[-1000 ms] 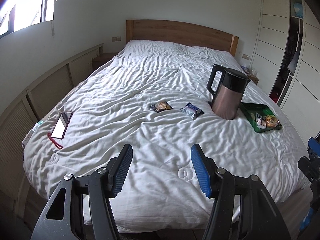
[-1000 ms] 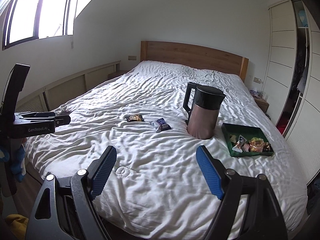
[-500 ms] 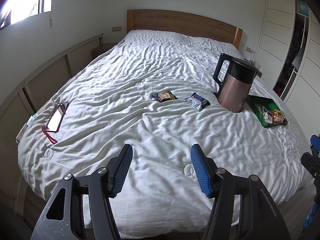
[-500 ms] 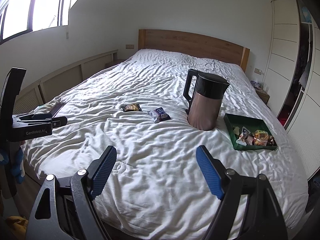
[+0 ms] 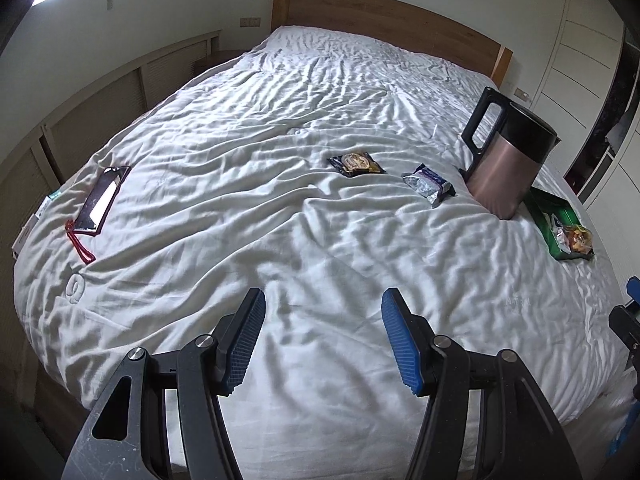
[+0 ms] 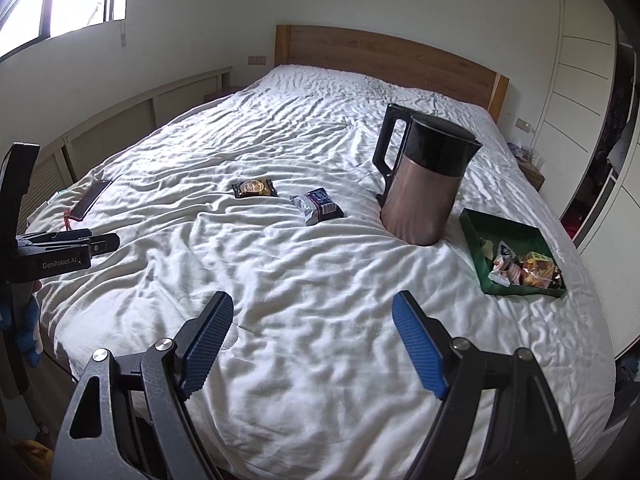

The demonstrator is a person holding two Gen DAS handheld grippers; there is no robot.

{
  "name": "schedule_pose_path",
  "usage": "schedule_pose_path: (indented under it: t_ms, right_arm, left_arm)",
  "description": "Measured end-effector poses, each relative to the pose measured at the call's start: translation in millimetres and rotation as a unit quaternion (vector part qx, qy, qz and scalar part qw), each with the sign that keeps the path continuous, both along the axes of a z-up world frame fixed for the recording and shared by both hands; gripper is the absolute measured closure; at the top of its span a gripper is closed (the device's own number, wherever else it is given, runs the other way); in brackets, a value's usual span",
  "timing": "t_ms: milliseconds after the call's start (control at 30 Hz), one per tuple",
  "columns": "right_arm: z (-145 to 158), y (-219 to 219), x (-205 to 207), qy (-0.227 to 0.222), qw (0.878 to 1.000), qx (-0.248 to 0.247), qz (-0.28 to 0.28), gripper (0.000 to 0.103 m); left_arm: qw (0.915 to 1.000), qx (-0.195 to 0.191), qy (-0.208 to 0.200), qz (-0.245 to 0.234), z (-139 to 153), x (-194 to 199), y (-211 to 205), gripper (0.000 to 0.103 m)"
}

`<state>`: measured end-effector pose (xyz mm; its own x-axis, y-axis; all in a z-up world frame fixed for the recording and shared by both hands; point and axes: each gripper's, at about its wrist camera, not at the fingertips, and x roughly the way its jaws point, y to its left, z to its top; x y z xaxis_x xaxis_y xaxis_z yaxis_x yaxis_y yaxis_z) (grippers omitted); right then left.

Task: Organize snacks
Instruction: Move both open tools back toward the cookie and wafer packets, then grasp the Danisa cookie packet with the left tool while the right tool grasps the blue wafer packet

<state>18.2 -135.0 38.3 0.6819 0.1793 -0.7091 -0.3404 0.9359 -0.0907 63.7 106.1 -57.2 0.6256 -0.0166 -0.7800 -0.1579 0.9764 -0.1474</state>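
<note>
My left gripper spread, empty. My right gripper wider, empty, above the duvet. Two snack packets mid-bed, left of the kettle; green tray right.

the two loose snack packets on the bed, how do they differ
The dark packet is black with a round golden picture; the blue packet is blue and silver. The dark packet lies flat and smooth, the blue packet looks crumpled and bulkier. The blue packet lies nearer the kettle and the green tray; the dark packet lies farther from them. Both rest on the white bedcover, outside the tray, untouched.
</note>
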Motion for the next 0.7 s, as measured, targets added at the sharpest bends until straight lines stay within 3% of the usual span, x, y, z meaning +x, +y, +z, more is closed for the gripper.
schedule_pose_path:
  t_ms: [300, 533, 700]
  right_arm:
    - [-38.9, 21.5, 75.5, 0.037, 0.999, 0.002, 0.019, 0.019]
    - [-75.5, 34.5, 163.5, 0.052, 0.998, 0.009, 0.043, 0.019]
    - [-101.6, 41.2, 223.3, 0.059, 0.996, -0.002, 0.066, 0.019]
  left_arm:
    - [0.9991, 0.007, 0.037, 0.02, -32.0, 53.7, 14.9, 0.048]
    - [0.9982, 0.033, 0.05, -0.001, -52.1, 141.2, 4.7, 0.048]
    - [0.995, 0.075, 0.043, -0.05, -66.7, 214.4, -7.6, 0.048]
